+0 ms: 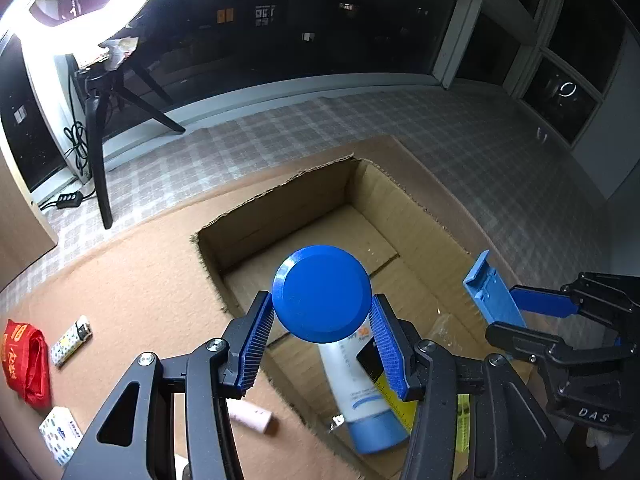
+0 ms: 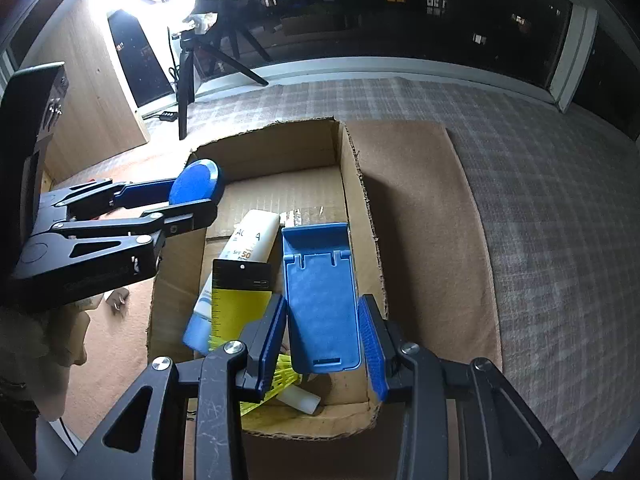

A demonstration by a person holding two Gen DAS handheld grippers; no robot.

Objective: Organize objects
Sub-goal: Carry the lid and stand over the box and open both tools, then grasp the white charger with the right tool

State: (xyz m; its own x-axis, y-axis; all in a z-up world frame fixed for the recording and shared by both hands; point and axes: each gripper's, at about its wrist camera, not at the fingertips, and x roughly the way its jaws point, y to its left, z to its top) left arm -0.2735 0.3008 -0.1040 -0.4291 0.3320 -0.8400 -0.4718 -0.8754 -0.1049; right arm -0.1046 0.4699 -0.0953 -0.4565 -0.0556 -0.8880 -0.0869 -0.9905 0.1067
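Both claws hang, angled steeply down, over the open cardboard box (image 2: 352, 184) at frame centre. The left claw (image 1: 322, 326) grasps a blue round disc (image 1: 322, 292); the right claw (image 2: 322, 338) clamps a blue phone stand (image 2: 320, 292). Released together, either item may strike the sunscreen tube (image 2: 244, 256) below or the neighbouring claw.

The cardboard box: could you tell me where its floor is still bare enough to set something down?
The cardboard box is bare along its far wall, beyond the sunscreen tube. The near end is crowded with the tube, a yellow ruler card and yellow shuttlecocks.
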